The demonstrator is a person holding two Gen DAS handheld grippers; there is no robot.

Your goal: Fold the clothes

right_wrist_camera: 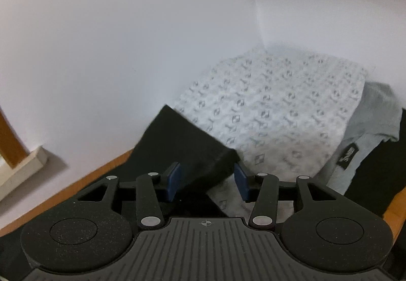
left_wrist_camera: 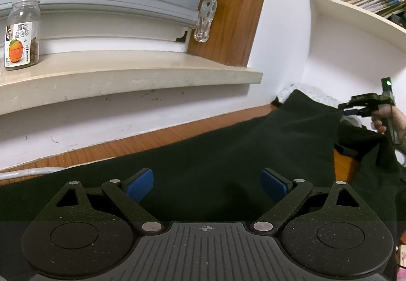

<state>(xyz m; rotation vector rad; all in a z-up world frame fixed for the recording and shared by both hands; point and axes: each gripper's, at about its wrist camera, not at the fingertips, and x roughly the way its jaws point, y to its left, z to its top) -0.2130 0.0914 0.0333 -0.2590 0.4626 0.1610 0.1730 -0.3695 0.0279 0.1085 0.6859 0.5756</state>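
left wrist view is showing the left gripper [left_wrist_camera: 207, 186] hovering released, jaws spread wide with nothing between them, over the black garment [left_wrist_camera: 228, 154] that is lying flat on the tabletop [left_wrist_camera: 157, 139]. the garment is spreading out just ahead of and beneath this gripper, and its long axis is running from below the gripper away to the right, toward the corner of the wall, where its far end is pointing.

off to the right of the left gripper, the right gripper [right_wrist_camera: 206, 180] is sitting at that far end. in the right wrist view its jaws are parted, and a folded black edge is lying between the pads [right_wrist_camera: 173, 180] without being pressed, so it looks released rather than grasped. just beyond it a white patterned cloth [right_wrist_camera: 274, 113] and a grey shirt [right_wrist_camera: 368, 134] are lying in the corner, the black edge overlapping the white one.

judging by this, a fold of the far end is just being set down. the next move probably calls for pulling the right gripper clear without dragging the flap, then taking a fresh edge, likely the near one under the left gripper, and folding it along the long axis.
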